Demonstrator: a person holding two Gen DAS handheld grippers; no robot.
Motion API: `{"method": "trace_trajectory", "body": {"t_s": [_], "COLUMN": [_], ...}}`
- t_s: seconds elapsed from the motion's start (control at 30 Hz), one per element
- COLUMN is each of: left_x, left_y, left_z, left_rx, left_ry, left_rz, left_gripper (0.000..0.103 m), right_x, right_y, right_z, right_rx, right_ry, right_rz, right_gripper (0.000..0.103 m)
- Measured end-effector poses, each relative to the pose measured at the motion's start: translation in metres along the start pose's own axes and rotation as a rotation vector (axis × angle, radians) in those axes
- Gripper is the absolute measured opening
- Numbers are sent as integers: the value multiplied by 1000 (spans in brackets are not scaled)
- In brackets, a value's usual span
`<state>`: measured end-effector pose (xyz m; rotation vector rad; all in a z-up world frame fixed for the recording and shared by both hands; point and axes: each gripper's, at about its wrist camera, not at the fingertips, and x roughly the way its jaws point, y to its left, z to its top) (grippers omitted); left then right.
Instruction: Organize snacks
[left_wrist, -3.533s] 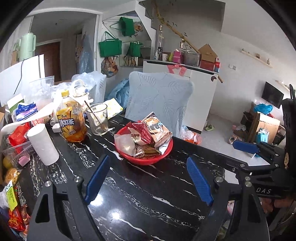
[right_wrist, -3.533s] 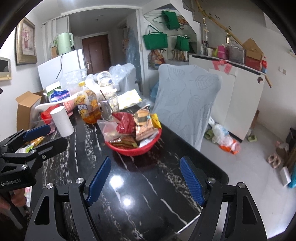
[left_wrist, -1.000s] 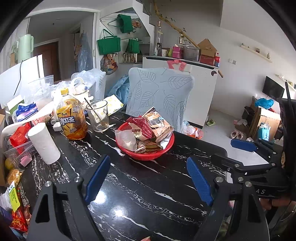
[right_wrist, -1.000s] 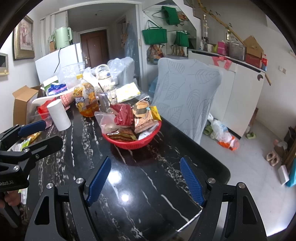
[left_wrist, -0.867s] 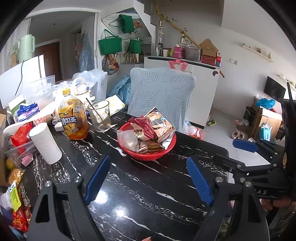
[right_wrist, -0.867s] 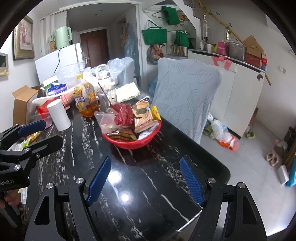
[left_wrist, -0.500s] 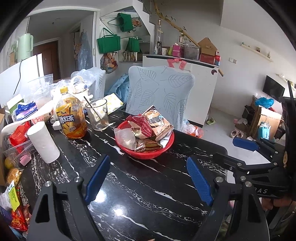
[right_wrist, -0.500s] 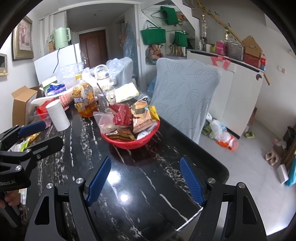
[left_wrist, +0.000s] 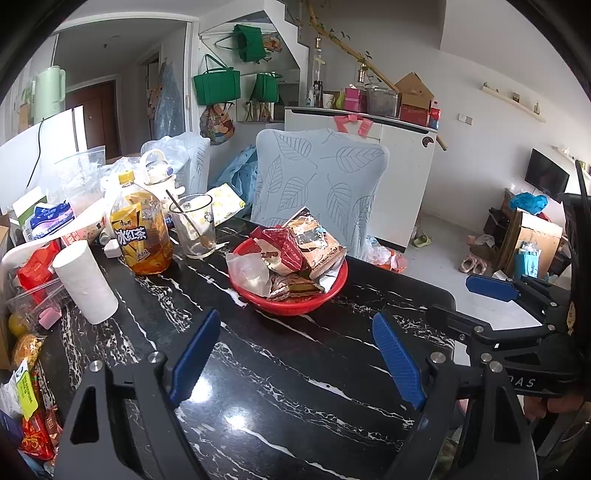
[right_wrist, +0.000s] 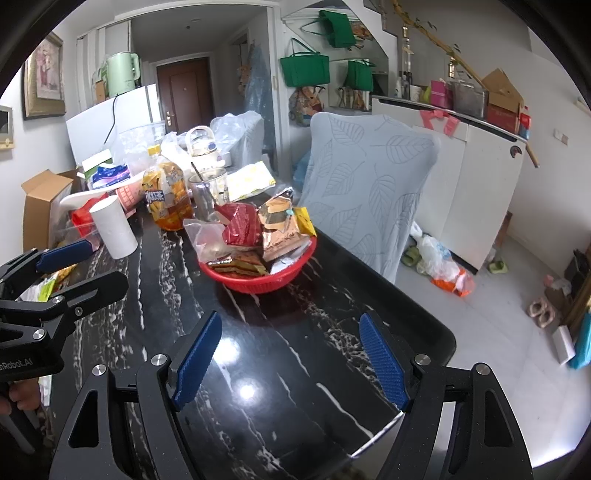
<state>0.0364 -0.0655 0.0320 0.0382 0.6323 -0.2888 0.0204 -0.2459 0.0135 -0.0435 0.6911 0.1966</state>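
Note:
A red basket (left_wrist: 295, 305) (right_wrist: 258, 285) heaped with snack packets (left_wrist: 295, 247) (right_wrist: 258, 229) stands on the black marble table (left_wrist: 280, 369) (right_wrist: 258, 362). My left gripper (left_wrist: 295, 354) is open and empty, above the table short of the basket. My right gripper (right_wrist: 288, 354) is open and empty, likewise short of the basket. Each gripper shows at the edge of the other's view: the right gripper (left_wrist: 461, 306) and the left gripper (right_wrist: 77, 266).
Left of the basket stand an iced tea bottle (left_wrist: 142, 232), a glass with a spoon (left_wrist: 194, 225) and a paper roll (left_wrist: 86, 280). More snack bags (left_wrist: 29, 406) lie at the table's left edge. A covered chair (left_wrist: 317, 192) stands behind the table.
Both grippers have drifted slightly, the basket shifting a little in view. Both stay open and empty.

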Motion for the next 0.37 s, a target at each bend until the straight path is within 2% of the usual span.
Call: {"method": "trace_trajectory", "body": {"t_s": [0.37], "left_x": [1], "left_y": [-2], "left_z": [-2], "left_rx": [4], "left_ry": [3], "left_rz": [-26], "left_gripper": [84], "right_x": [1], "right_y": [0], "right_z": [0], "right_rx": [0], "right_ry": [4], "right_rz": [1], "right_gripper": [78]}}
